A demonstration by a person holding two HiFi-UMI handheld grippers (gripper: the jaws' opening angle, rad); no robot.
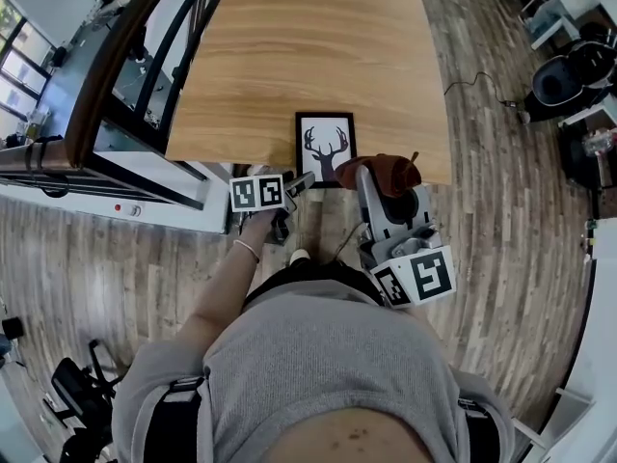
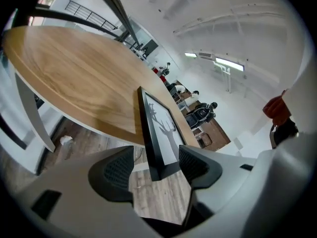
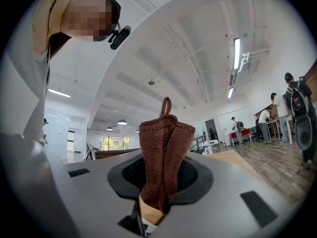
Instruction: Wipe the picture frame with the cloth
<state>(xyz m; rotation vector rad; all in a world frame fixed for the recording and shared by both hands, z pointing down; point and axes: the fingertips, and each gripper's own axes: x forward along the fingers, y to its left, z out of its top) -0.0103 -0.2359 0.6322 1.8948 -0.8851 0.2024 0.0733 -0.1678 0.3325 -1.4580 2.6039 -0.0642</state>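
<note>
The picture frame (image 1: 325, 149) lies at the table's (image 1: 308, 46) near edge, centre of the head view. The left gripper's (image 2: 156, 165) fingers stand apart around its corner. The right gripper's (image 3: 161, 180) fingers clamp a brown knitted cloth (image 3: 165, 148).

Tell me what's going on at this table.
A person holds a gripper in each hand at a wooden table. The right gripper is shut on a brown knitted cloth. The left gripper is open, its jaws straddling the near corner of the black picture frame at the table's edge without clamping it. Wiping has not begun: the cloth sits beside the frame, not on its glass.
</note>
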